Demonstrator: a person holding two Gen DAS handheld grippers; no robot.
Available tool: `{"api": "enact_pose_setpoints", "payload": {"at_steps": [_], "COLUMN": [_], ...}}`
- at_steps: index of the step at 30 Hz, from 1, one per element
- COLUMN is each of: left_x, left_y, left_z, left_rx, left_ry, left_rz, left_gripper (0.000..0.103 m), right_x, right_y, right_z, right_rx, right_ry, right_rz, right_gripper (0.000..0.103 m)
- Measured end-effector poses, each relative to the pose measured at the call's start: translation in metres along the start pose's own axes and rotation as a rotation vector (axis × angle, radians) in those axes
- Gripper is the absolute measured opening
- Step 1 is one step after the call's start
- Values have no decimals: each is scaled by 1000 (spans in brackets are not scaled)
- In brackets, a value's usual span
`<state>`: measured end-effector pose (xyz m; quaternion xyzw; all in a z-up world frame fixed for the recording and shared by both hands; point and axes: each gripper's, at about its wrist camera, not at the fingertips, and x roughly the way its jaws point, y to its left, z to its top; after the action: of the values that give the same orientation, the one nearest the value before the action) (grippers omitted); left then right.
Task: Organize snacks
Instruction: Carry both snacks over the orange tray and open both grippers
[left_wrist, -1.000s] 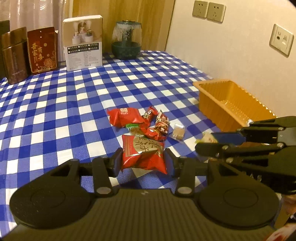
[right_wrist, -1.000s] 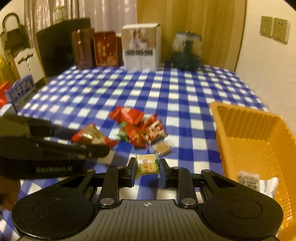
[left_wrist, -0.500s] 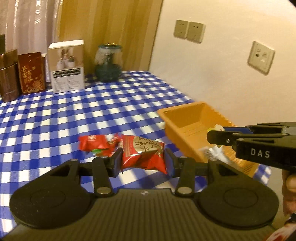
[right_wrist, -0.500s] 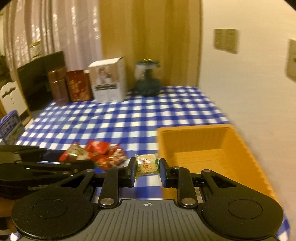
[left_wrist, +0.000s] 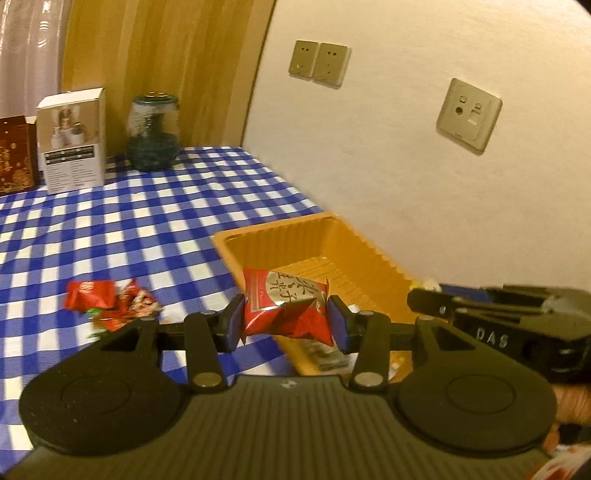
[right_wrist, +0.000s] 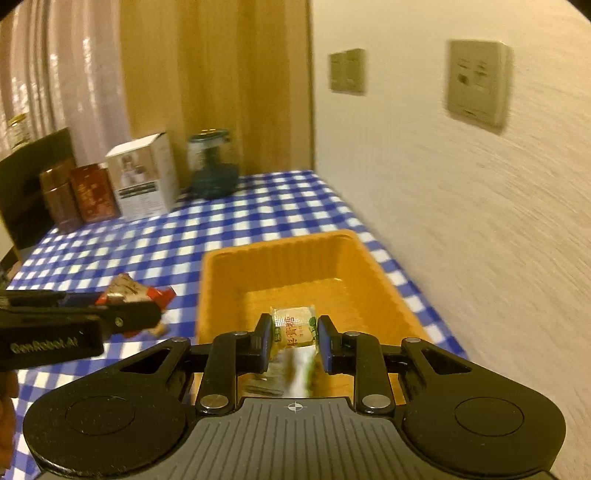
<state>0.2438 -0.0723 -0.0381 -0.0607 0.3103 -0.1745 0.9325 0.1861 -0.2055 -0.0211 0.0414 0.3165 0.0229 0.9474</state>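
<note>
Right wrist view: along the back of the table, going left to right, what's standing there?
Brown tin → dark red box → white box → green glass jar.

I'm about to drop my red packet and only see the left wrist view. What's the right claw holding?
Observer: The right claw is shut on a small pale candy.
Operator: Is it pointing into the tray?
Observer: Yes. In the right wrist view the candy shows against the tray floor, between its walls.
Operator: The red box at the far end is cut off for me. What's left of it?
Observer: A brown tin stands right beside the red box.
</note>
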Motion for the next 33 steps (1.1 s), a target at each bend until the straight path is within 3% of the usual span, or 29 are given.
{"api": "enact_pose_setpoints", "payload": {"at_steps": [9,22,25,26,33], "left_x": [29,47,50,50,48], "left_y": [-31,-56,-56,-56,-53], "left_z": [-12,-39,-42,-44,-47], "left_rx": [-7,95,105,114,141], "left_ry": [-6,-18,-27,-34,-57], "left_rz": [20,26,20,24,64], "left_gripper": [43,44,50,56,57], "right_x": [5,16,17,17,15], "right_y": [-26,-45,-46,-46,-47], "right_z": [-6,-11,-12,-13,-17], "right_rx": [23,48,57,59,83], "right_ry": [1,10,12,14,18], "right_rz": [-38,-47,-46,-46,-38], "right_gripper": [26,26,26,26,27]}}
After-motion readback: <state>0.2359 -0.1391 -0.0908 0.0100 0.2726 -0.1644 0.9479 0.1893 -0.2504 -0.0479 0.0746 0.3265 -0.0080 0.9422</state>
